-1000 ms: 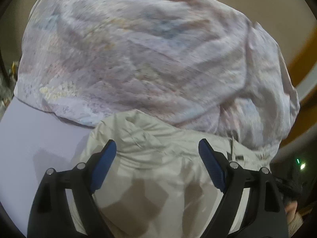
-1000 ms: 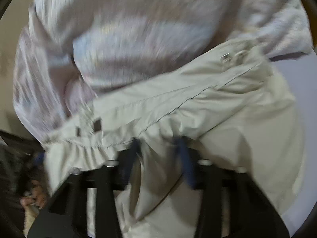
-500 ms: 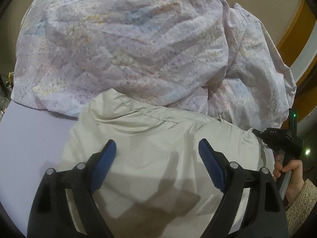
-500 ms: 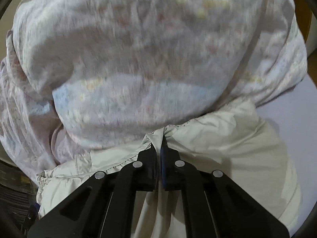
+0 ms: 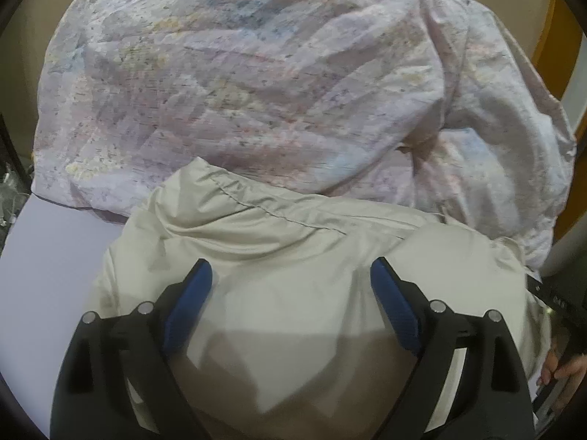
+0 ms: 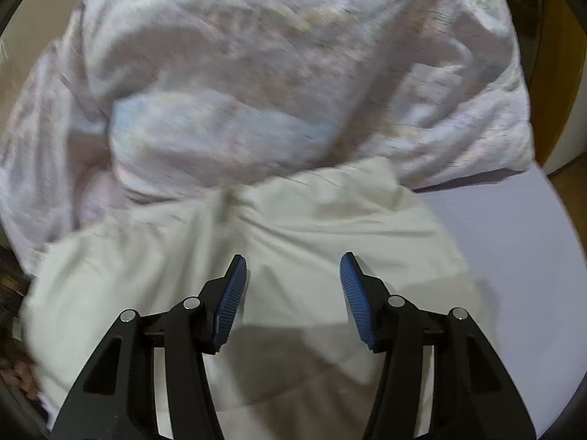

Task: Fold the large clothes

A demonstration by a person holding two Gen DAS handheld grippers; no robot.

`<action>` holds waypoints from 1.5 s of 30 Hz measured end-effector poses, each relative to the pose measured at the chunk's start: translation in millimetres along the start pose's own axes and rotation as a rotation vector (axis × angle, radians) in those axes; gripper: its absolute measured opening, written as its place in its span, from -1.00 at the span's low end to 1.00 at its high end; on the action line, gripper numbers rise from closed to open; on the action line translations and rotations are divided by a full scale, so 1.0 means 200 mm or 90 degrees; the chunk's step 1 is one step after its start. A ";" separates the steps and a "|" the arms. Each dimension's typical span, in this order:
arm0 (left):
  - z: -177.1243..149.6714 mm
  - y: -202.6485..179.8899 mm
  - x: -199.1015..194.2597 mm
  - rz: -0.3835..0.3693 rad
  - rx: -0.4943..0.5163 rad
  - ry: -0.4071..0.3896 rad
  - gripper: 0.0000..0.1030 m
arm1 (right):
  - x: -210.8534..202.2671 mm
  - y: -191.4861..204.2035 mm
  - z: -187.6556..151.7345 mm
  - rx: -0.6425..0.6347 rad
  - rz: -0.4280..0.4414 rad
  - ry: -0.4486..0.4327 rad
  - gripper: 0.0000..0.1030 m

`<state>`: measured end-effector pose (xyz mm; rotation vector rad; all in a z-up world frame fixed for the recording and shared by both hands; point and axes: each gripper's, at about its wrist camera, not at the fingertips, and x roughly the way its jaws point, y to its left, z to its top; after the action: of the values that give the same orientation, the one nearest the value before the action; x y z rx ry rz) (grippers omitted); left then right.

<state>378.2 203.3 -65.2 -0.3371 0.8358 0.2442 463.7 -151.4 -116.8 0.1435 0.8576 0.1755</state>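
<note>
Directly ahead of both sets of fingers, the beige jacket (image 5: pixel 293 256) lies on the lavender bed (image 6: pixel 513 242), long axis crosswise, against the floral duvet (image 5: pixel 238 84); my left gripper (image 5: pixel 290 304) and right gripper (image 6: pixel 290 293) hover spread, holding nothing; I judge both equally near.

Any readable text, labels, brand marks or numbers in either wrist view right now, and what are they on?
Nothing readable in either view.
Small pale markings on the black device at the right edge of the left wrist view: too small and blurred to read.
Beige jacket: no label or print visible.
Pastel patterned sheet: pattern only, no lettering.
Right wrist view: motion-blurred, no text visible.
</note>
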 end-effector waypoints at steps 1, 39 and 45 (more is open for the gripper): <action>0.00 0.01 0.02 0.016 0.001 -0.001 0.71 | 0.01 -0.01 -0.01 -0.006 -0.015 -0.004 0.09; -0.05 0.12 0.50 0.127 0.002 -0.021 0.97 | 0.35 -0.10 -0.03 -0.048 -0.092 -0.059 0.33; -0.05 0.09 0.50 0.128 0.001 -0.014 0.97 | 0.39 -0.12 0.01 -0.052 -0.096 -0.055 0.34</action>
<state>430.2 224.3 -150.6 -0.2482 0.8485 0.4330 516.3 -158.5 -177.6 0.0097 0.7708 0.0622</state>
